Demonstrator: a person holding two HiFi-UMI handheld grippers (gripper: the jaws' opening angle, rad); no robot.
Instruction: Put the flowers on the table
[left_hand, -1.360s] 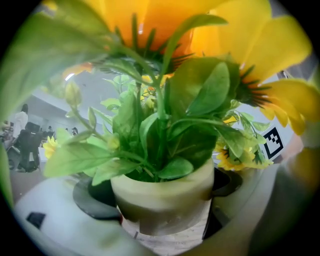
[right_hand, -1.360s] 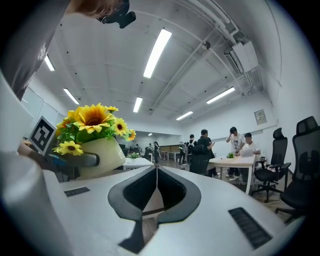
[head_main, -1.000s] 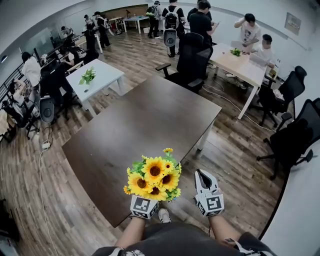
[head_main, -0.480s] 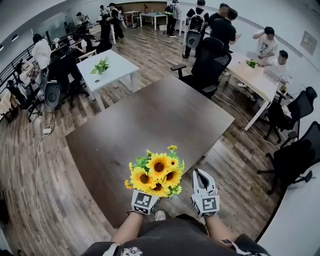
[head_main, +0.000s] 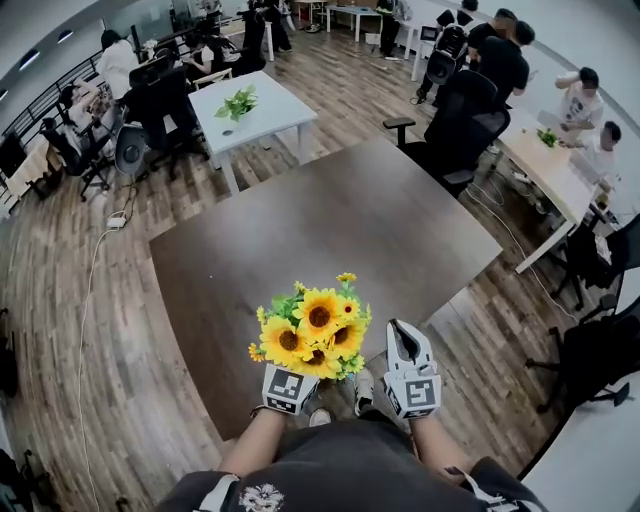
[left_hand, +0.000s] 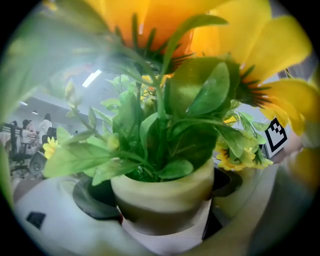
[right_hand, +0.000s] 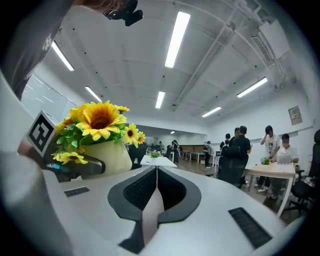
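Observation:
A bunch of yellow sunflowers with green leaves (head_main: 312, 328) stands in a small cream pot (left_hand: 162, 197). My left gripper (head_main: 297, 368) is shut on that pot and holds it upright, just above the near edge of the dark brown table (head_main: 330, 235). The same flowers (right_hand: 97, 120) and pot (right_hand: 106, 154) show at the left of the right gripper view. To the right of the flowers, my right gripper (head_main: 402, 335) is shut with nothing in it, its jaws pressed together.
Black office chairs (head_main: 460, 115) stand at the table's far right side. A white table with a green plant (head_main: 250, 105) stands beyond, with people seated at its left. More people and a light wood table (head_main: 550, 165) are at the right. Wooden floor surrounds the table.
My view has moved forward, so the dark table lies closer and more centred. Both grippers keep their places in front of me, the flowers still held.

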